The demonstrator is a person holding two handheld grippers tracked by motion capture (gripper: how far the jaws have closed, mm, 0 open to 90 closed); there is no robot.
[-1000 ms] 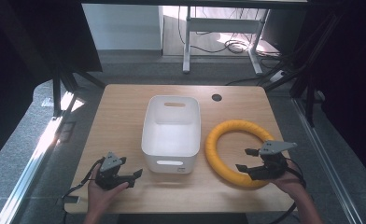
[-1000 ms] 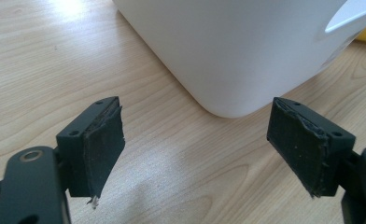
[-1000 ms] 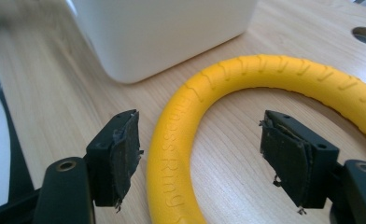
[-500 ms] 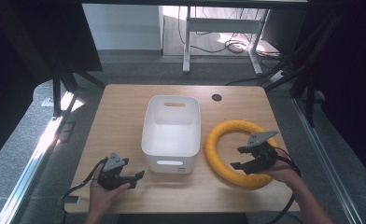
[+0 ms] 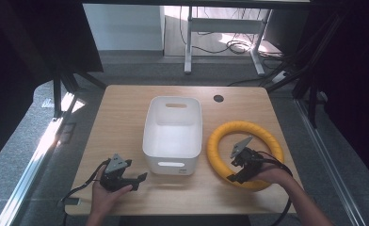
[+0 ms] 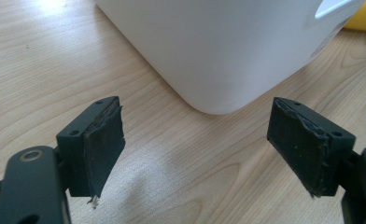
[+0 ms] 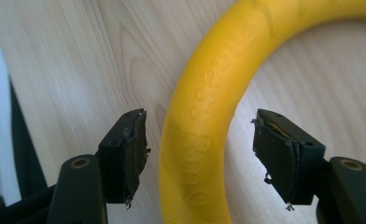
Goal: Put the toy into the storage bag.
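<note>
Yellow ring [image 7: 204, 140] between the right gripper [image 7: 200, 154] jaws, just closing, pads not touching.

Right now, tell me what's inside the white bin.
The white bin looks empty: its bare white floor and far wall with a handle slot show in the high view. The near wall hides the strip of floor just behind it.
</note>
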